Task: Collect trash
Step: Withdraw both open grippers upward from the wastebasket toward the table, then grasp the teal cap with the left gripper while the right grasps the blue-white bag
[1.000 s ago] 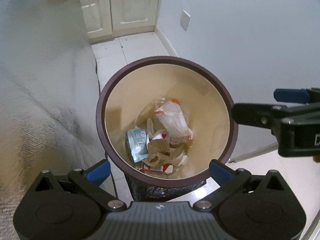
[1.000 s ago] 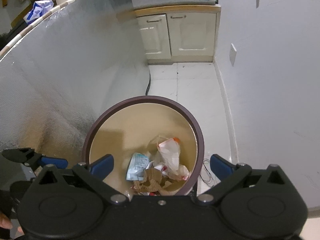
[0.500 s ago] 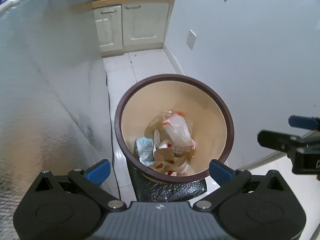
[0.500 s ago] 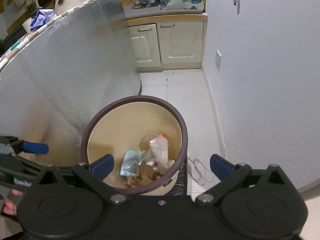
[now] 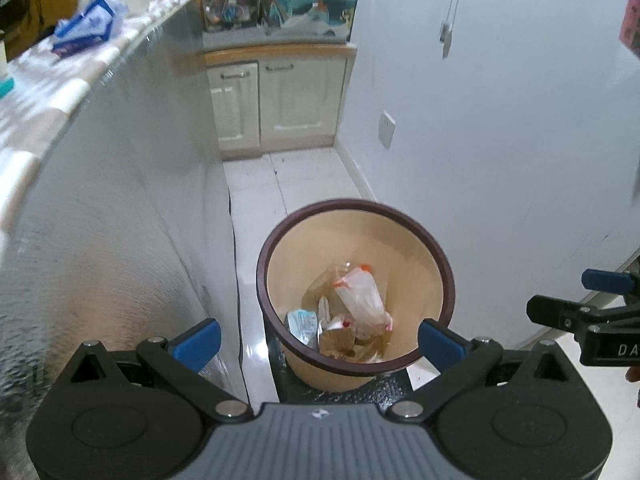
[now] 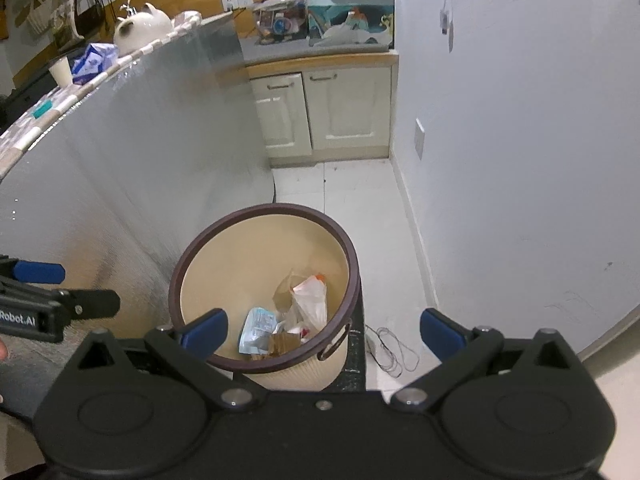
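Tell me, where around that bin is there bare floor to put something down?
Bare tile lies beyond the bin, between the silver panel and the white wall, up to the cream cabinets. The bin's right side holds a loose wire. The left gap against the panel is tight, and a dark cord runs there.

Two matte black tools, alike in build. Left tool (image 5: 318, 338): blue pads (image 5: 198, 338) at the tips of black fingers, angular linkage arms with triangular cut-outs, silver screws (image 5: 228, 408) at the joints, round black discs on either side, a ribbed grey centre plate with a small white mark. Right tool (image 6: 322, 334): same blue pads (image 6: 440, 334), same triangular cut-outs and silver screws (image 6: 236, 396), but a plain black centre body with one small screw. Seen side-on from the other camera: white lettering, "Robot.AI" on the left tool, "DA" on the right. Blue pad above a black rounded finger in each side view.
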Motion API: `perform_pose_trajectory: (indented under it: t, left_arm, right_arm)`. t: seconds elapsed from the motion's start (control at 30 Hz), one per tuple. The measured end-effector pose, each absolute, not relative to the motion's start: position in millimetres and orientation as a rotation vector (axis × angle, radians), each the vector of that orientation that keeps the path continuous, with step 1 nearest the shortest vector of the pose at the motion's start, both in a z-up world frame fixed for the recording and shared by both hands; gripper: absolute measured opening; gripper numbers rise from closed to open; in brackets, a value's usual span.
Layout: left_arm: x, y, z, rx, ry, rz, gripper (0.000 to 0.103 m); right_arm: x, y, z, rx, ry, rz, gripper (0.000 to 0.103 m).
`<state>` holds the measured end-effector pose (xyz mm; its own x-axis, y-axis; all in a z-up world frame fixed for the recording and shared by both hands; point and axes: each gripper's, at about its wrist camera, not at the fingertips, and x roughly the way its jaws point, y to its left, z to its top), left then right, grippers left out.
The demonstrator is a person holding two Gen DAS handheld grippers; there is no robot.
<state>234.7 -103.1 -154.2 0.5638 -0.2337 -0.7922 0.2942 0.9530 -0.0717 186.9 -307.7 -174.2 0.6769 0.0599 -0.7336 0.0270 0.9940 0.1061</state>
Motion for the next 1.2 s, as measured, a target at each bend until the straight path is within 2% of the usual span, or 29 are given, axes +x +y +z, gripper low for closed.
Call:
perform_pose_trajectory:
  t: [0.3, 0.63, 0.87, 1.2]
  left_arm:
    - [201.4, -101.6, -116.9, 0.065, 0.797, -0.354, 0.103]
    - [171.3, -83.3, -51.7, 0.060, 0.606, -0.375, 0.103]
    - [161.1, -55.5, -5.6, 0.065, 0.476, -0.353, 0.103]
    - [181.7, 7.5, 29.4, 0.077, 0.407, -0.265, 0.103]
  right_arm:
    - [153.1, -303.7, -140.8, 0.098, 0.718, 0.018, 0.103]
    - [128.8, -287.8, -86.1, 0.072, 0.543, 0.061, 0.103]
    - [130.1, -260.3, -43.9, 0.042, 0.411, 0.142, 0.103]
    - [157.6, -208.6, -7.8, 0.006, 0.292, 0.257, 0.103]
